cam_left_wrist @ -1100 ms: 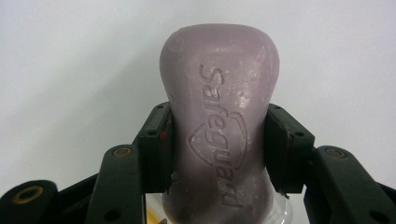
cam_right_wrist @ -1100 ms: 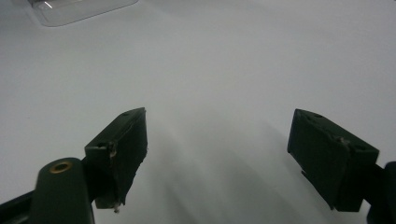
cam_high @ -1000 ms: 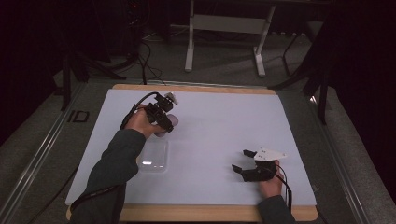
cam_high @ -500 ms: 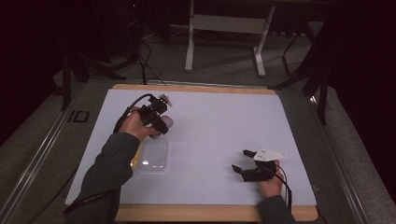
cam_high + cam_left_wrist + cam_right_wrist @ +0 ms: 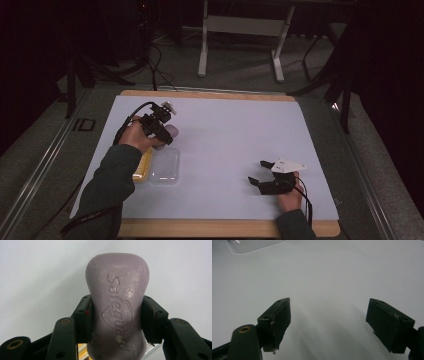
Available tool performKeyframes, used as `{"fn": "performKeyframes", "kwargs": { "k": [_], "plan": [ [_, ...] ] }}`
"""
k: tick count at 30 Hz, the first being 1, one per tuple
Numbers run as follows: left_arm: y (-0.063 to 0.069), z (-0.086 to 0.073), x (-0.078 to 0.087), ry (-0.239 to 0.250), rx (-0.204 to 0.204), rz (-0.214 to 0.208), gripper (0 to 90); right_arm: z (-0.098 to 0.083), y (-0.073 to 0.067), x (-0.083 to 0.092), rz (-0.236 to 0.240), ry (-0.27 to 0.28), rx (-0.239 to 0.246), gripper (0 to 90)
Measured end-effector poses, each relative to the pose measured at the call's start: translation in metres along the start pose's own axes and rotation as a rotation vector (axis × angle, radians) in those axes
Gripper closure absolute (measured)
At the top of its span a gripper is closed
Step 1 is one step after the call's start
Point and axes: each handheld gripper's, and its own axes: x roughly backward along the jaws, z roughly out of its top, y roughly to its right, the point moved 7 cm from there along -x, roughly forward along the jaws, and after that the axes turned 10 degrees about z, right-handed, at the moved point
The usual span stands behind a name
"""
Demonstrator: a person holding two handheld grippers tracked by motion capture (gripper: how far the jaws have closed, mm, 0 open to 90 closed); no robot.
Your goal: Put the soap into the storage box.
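1. The left hand-held gripper [image 5: 116, 322] pinches a pale purple, waisted bar of soap [image 5: 117, 305] across its narrow middle, one black pad on each long side, the embossed brand face turned up toward its camera.
2. In the high view that same soap bar [image 5: 171, 131] sits in the left hand-held gripper [image 5: 162, 131], just beyond a clear plastic soap-box lid [image 5: 165, 165] and a yellow tray half [image 5: 142, 165] that lie side by side on the white worktop [image 5: 235, 135].
3. The bar looks solid and stiff, fairly light, and I judge it slippery: its surface is smooth, with pale scuffs and small crumbs at the pad edges.
4. The waist seems the best place to grip, since the flared ends would stop it sliding out lengthwise; a hard squeeze may dent or shave it.
5. The right hand-held gripper [image 5: 332, 322] has its jaws spread wide with nothing between them, resting low over the bare worktop well apart from the soap; it also appears in the high view [image 5: 263, 175].
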Motion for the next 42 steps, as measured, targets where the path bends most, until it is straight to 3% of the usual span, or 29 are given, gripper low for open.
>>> {"fn": "performKeyframes", "kwargs": {
  "k": [14, 16, 29, 35, 42],
  "plan": [
    [-0.006, -0.012, 0.003, -0.003, 0.015, 0.001, 49.8, 0.0, 0.0, 0.0, -0.001, -0.001, 0.001, 19.5],
    [-0.006, -0.016, 0.002, 0.008, 0.035, -0.009, 49.7, 0.0, 0.0, 0.0, -0.002, 0.0, 0.003, 19.5],
    [-0.012, -0.037, -0.004, -0.013, 0.05, -0.005, 49.8, 0.0, 0.0, 0.0, -0.005, 0.001, 0.005, 19.6],
    [-0.021, -0.052, -0.006, -0.029, 0.087, 0.007, 49.7, 0.0, -0.001, 0.0, -0.007, 0.0, 0.007, 19.6],
    [-0.027, -0.073, -0.021, -0.066, 0.159, 0.008, 49.7, 0.0, -0.001, 0.0, -0.009, -0.002, 0.009, 19.6]
  ]
}}
